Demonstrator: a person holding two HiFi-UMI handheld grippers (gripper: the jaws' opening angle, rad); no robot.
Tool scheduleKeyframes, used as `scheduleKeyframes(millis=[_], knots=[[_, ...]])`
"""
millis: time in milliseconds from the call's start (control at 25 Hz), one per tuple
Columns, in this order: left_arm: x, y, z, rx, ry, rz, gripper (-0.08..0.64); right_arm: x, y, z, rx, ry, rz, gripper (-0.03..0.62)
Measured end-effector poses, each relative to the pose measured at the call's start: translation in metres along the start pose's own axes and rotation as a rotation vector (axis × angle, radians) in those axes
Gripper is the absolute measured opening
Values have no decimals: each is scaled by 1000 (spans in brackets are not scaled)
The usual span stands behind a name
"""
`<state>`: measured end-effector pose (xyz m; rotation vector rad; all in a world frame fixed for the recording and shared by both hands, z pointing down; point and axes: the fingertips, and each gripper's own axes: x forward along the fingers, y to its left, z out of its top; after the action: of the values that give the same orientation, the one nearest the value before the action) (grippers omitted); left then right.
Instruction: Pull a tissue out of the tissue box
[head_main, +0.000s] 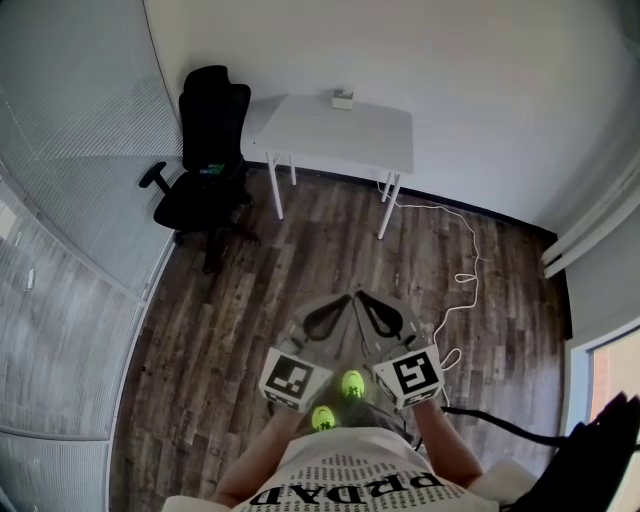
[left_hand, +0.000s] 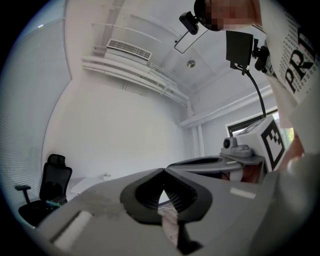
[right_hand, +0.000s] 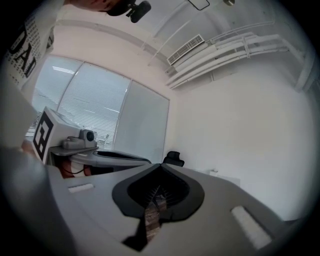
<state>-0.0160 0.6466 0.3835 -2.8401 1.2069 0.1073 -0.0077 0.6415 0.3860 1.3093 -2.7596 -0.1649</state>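
A small tissue box (head_main: 343, 99) sits at the back edge of a white table (head_main: 300, 135) across the room; it shows tiny in the left gripper view (left_hand: 105, 176) and the right gripper view (right_hand: 213, 171). Both grippers are held close to the person's body, far from the table, side by side and pointing level toward it. My left gripper (head_main: 340, 298) (left_hand: 163, 169) is shut, tips touching, with nothing held. My right gripper (head_main: 361, 296) (right_hand: 160, 164) is shut as well and empty.
A black office chair (head_main: 205, 150) stands left of the table by a wall of blinds. A white cable (head_main: 465, 270) trails over the wood floor at the right. Dark gear (head_main: 600, 450) lies at the bottom right.
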Motion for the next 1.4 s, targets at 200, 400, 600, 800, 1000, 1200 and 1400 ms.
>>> scheduleKeyframes(millis=[200, 400, 600, 800, 1000, 1200, 1400], knots=[[22, 18, 2, -5, 1, 24, -9, 20, -19, 5, -3, -20, 20, 9], [53, 31, -3, 16, 25, 15, -9, 36, -49, 1, -5, 1, 24, 9], [87, 40, -3, -19, 8, 16, -9, 50, -78, 1, -34, -12, 56, 9], [127, 46, 3, -14, -6, 26, -9, 59, -116, 3, -41, -20, 72, 9], [162, 52, 1, -7, -14, 31, -9, 70, -151, 2, -32, -40, 77, 9], [192, 52, -11, 20, 14, 20, -9, 75, -182, -4, -12, -49, 87, 9], [214, 55, -11, -25, 13, 28, -9, 82, -202, -7, 1, -44, 91, 9]])
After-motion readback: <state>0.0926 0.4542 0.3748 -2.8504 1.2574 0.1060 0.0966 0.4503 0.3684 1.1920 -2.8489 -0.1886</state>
